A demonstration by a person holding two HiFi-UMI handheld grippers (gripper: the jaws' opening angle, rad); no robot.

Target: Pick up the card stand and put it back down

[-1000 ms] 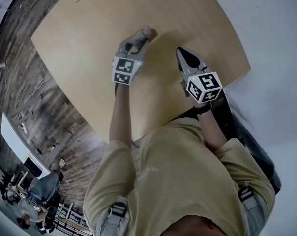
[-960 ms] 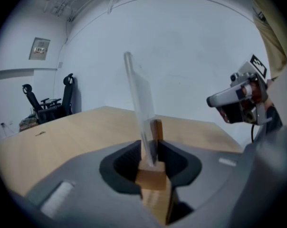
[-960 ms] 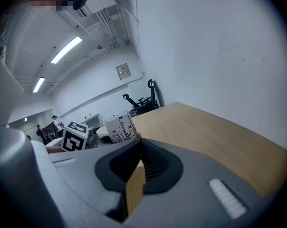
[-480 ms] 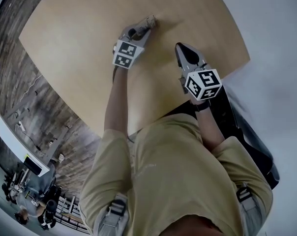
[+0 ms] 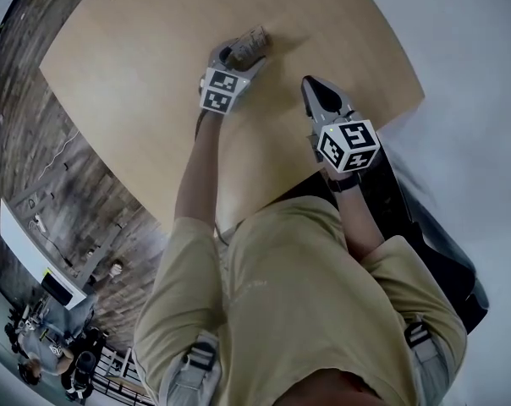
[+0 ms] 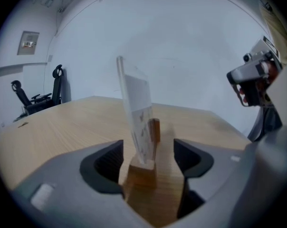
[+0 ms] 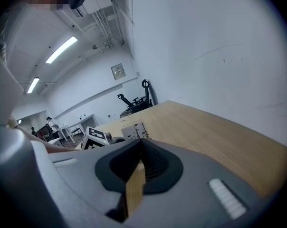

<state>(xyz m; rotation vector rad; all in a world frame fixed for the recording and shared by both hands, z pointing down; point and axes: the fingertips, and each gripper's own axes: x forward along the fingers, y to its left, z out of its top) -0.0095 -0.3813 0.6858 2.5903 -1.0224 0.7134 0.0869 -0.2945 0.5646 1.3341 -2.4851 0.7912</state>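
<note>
Left gripper: the grey hand-held left gripper (image 6: 148,145) has its jaws spread and they have just been opening; its black pads (image 6: 108,163) stand on either side of the card stand's base without pressing on it.
Between the left jaws: the card stand (image 6: 139,109), a clear upright panel set in a small wooden block base (image 6: 142,169), stands in the gap. A strip of bare wood shows between the block and the right-hand pad. The left-hand pad is very close to the block, and I cannot tell if they touch.
Card stand, place: it rests on the light wooden table (image 6: 62,122), towards the far side of the top in the head view, with the panel leaning slightly to the left in the left gripper view.
Left marker cube: the black-and-white square-marker cube (image 5: 222,90) sits on the back of the left gripper, nearer the person than the stand.
Right gripper: the grey right gripper (image 7: 141,142) has its jaws pressed together at the tips with nothing between them. It hangs over the table to the right of the stand, well apart from it.
From the right gripper view: the card stand shows just beyond the closed tips, to their left, beside the left gripper's cube.
Person: a khaki short-sleeved shirt (image 5: 306,294) fills the lower head view, with both forearms reaching forward over the table edge.
Surroundings: a plain white wall (image 6: 191,46) rises behind the table, and a black office chair (image 6: 24,96) stands at the far left.
</note>
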